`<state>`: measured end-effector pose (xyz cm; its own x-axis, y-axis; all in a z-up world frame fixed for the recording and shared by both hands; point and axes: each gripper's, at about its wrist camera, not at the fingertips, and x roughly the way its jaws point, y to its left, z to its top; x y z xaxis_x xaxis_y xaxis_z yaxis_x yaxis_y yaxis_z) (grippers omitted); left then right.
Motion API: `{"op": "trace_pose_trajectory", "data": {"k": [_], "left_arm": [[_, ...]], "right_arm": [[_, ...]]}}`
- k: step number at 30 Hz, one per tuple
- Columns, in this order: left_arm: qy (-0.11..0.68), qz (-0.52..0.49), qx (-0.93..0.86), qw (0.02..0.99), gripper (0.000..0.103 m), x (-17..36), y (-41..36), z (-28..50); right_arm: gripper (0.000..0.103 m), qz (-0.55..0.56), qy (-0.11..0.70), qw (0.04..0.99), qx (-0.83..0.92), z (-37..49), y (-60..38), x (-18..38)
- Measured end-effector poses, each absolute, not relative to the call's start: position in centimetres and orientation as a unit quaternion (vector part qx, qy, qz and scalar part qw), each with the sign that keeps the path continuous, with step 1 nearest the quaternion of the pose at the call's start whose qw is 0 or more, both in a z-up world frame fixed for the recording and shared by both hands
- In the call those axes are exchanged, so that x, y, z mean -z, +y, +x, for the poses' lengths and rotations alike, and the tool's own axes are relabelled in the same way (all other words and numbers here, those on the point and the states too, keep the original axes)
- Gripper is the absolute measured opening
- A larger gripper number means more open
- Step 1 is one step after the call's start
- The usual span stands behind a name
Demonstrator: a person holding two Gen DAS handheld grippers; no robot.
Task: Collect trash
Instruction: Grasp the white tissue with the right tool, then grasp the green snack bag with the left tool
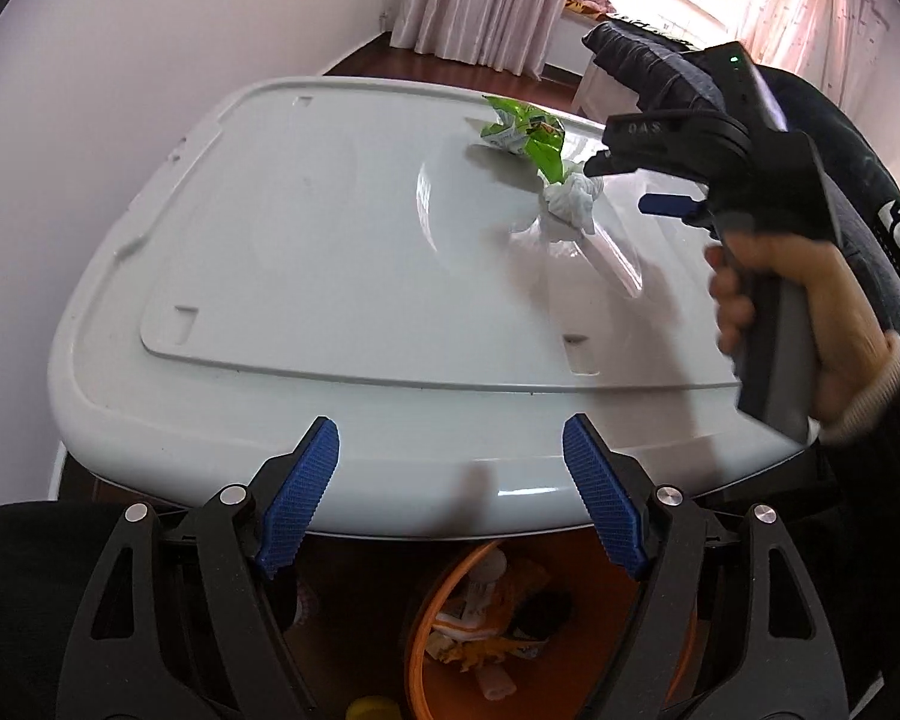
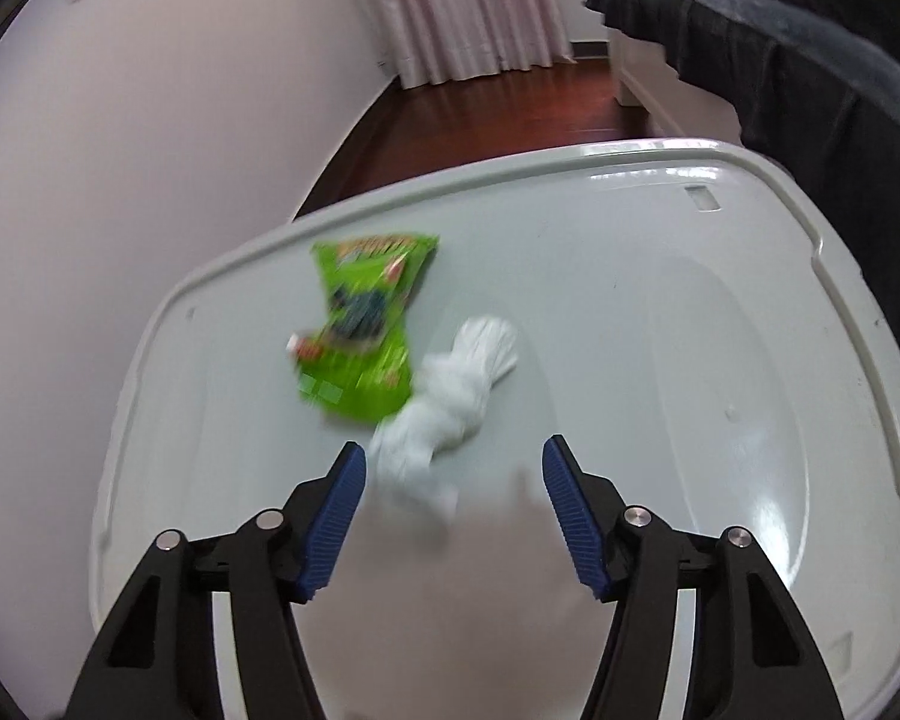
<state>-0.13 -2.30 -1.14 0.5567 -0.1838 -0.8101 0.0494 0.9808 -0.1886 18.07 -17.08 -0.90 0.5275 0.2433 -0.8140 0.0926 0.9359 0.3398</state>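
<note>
Crumpled white tissue and green wrapper lay touching near the white lid's far edge. We held the right gripper and left gripper spread and empty; the lid's near half lay bare.

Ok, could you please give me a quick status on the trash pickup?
Both claws open, empty. Right claw over white tissue; green wrapper beside it. Left claw over orange bin. Nothing blocking.

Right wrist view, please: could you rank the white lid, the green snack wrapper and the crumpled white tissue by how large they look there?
1. White lid, by far the largest; it fills most of the view.
2. Green snack wrapper.
3. Crumpled white tissue, which looks close to the wrapper in size; it lies nearer the camera and is blurred, so their order is unsure.
</note>
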Motion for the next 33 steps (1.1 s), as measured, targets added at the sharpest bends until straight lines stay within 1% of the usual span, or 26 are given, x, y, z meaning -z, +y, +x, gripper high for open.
{"op": "trace_pose_trajectory", "data": {"k": [4, 5, 6, 7, 8, 12, 14, 17, 19, 21, 24, 26, 29, 33], "left_arm": [[0.459, -0.065, 0.074, 0.883, 0.076, 0.9, -2.6, -0.1], [0.458, -0.062, 0.075, 0.884, 0.076, 0.9, -2.8, -0.2], [0.458, -0.057, 0.077, 0.884, 0.076, 0.9, -3.0, -0.2], [0.458, -0.056, 0.080, 0.884, 0.076, 1.1, -2.9, -0.2], [0.459, -0.054, 0.082, 0.883, 0.076, 1.1, -3.0, -0.3], [0.459, -0.057, 0.084, 0.883, 0.076, 1.2, -2.6, -0.3], [0.461, -0.063, 0.085, 0.881, 0.076, 1.2, -2.5, -0.3], [0.463, -0.071, 0.082, 0.880, 0.076, 1.3, -2.2, -0.2], [0.463, -0.073, 0.081, 0.879, 0.076, 1.3, -2.2, -0.1], [0.463, -0.070, 0.078, 0.880, 0.076, 1.3, -2.3, -0.2], [0.466, -0.060, 0.078, 0.879, 0.076, 1.3, -2.7, 0.0], [0.474, -0.055, 0.079, 0.875, 0.076, 1.4, -3.0, 0.3], [0.485, -0.050, 0.078, 0.870, 0.076, 1.6, -3.4, 0.8], [0.496, -0.050, 0.082, 0.863, 0.076, 1.8, -4.1, 2.7]], "right_arm": [[0.061, 0.194, 0.490, 0.850, -0.027, 20.6, -16.9, 1.8], [0.059, 0.189, 0.493, 0.849, -0.020, 21.1, -16.5, 2.1], [0.057, 0.184, 0.501, 0.845, -0.014, 21.9, -16.1, 2.6], [0.050, 0.181, 0.510, 0.841, -0.011, 22.4, -15.7, 3.1], [0.047, 0.175, 0.521, 0.835, -0.003, 23.0, -15.3, 3.8], [0.046, 0.123, 0.511, 0.851, 0.020, 23.2, -13.5, 3.8], [0.035, 0.101, 0.506, 0.856, 0.022, 22.8, -12.9, 3.9], [0.034, 0.053, 0.498, 0.865, 0.026, 21.3, -12.1, 3.8], [0.032, 0.040, 0.493, 0.869, 0.014, 20.2, -12.4, 3.9], [0.031, 0.055, 0.494, 0.868, -0.005, 19.4, -13.5, 4.1], [0.031, 0.107, 0.502, 0.857, -0.032, 18.2, -16.5, 3.9], [0.031, 0.112, 0.495, 0.861, -0.040, 17.1, -18.5, 2.4], [0.031, 0.087, 0.475, 0.874, -0.051, 15.0, -20.6, -1.0], [0.032, 0.088, 0.450, 0.885, -0.075, 10.7, -22.6, -4.4]]}}
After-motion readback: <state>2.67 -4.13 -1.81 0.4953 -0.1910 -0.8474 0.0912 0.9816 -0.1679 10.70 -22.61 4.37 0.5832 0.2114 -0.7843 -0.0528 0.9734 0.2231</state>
